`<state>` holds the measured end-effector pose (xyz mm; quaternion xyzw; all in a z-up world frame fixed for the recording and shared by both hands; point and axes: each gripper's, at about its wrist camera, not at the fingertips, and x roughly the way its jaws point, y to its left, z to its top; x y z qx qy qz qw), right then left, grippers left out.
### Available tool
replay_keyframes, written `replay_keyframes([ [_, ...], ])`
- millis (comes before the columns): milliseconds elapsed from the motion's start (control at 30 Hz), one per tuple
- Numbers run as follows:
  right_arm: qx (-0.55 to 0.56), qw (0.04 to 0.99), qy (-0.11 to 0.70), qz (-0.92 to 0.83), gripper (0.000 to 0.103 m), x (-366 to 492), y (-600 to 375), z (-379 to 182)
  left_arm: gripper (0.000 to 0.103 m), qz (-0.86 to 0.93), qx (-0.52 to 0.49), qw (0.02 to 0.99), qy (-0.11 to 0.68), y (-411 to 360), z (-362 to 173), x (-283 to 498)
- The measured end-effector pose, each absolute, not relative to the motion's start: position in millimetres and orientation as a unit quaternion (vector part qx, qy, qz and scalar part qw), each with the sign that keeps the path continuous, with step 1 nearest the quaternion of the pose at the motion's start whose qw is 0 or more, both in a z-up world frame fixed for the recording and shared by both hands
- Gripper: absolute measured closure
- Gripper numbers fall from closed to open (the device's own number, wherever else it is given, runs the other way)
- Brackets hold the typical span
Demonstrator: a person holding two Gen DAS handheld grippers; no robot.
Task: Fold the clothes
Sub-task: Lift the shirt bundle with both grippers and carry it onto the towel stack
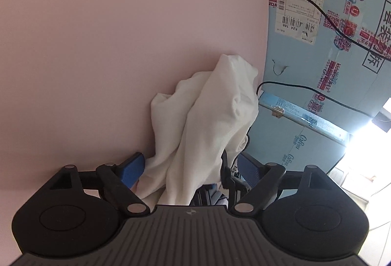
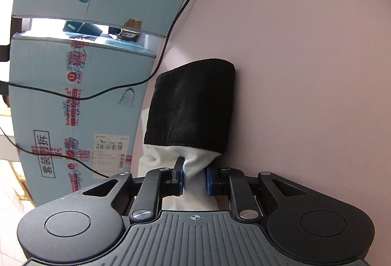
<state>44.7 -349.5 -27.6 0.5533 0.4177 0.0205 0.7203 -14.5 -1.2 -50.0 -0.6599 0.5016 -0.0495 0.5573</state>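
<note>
Left claw (image 1: 191, 168): released, its blue pads spread wide to either side of the white cloth; neither pad presses on the fabric.
White garment (image 1: 210, 119): a crumpled, bunched heap that rises from between the left claw's pads and lies on the pink worktop, its far end reaching the worktop's edge beside the blue box.
Right claw (image 2: 194, 179): clenched on a gathered fold of white fabric, both blue pads pinching it from the two sides.
Held white fabric (image 2: 195, 160): it comes out of the open end of the black piece and narrows into the right claw's grip; more white cloth shows to the left, below the black piece.
Black piece (image 2: 193, 104): a dark knitted tube or cuff with a ribbed hem, lying on the worktop just ahead of the right claw and covering the white fabric; whether it is a separate garment or part of the white one I cannot tell.
Pink worktop (image 1: 97, 46): plain and smooth, carrying all the cloth.
Light blue cardboard box (image 2: 61, 65): stands along the worktop's edge, wrapped in red printed tape, with a white shipping label (image 1: 299, 2) stuck on its face and a small tear in the board.
Black cable (image 2: 171, 28): runs across the box face and down along the worktop's edge, near the black piece.
</note>
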Motion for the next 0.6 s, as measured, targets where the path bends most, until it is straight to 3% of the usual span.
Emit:
replay_keyframes([
  [133, 0.572, 0.707, 0.416, 0.006, 0.088, 36.4, -350.1, -15.7, 0.011, -0.050, -0.641, 0.580, 0.500, -10.3, -43.1, -8.3],
  [267, 0.584, 0.704, 0.405, 0.009, 0.089, 23.8, -349.6, -0.6, 0.012, -0.057, -0.626, 0.593, 0.503, -15.0, -39.2, -2.4],
  [300, 0.583, 0.706, 0.403, 0.006, 0.089, 19.4, -350.4, 2.5, 0.019, -0.061, -0.622, 0.595, 0.505, -15.4, -38.7, -1.0],
  [400, 0.587, 0.705, 0.398, -0.003, 0.089, 8.0, -354.6, 7.7, 0.058, -0.065, -0.615, 0.595, 0.513, -15.0, -39.2, 1.7],
  [433, 0.590, 0.704, 0.395, -0.005, 0.089, 4.0, -357.0, 8.2, 0.065, -0.064, -0.617, 0.590, 0.516, -13.9, -40.7, 1.7],
  [567, 0.571, 0.706, 0.418, -0.018, 0.083, -3.7, -366.6, 2.7, 0.066, -0.066, -0.668, 0.540, 0.508, -4.1, -49.0, -1.7],
  [600, 0.578, 0.697, 0.425, -0.019, 0.071, -5.8, -369.0, -3.0, 0.066, -0.068, -0.683, 0.526, 0.502, -1.8, -50.0, -2.9],
])
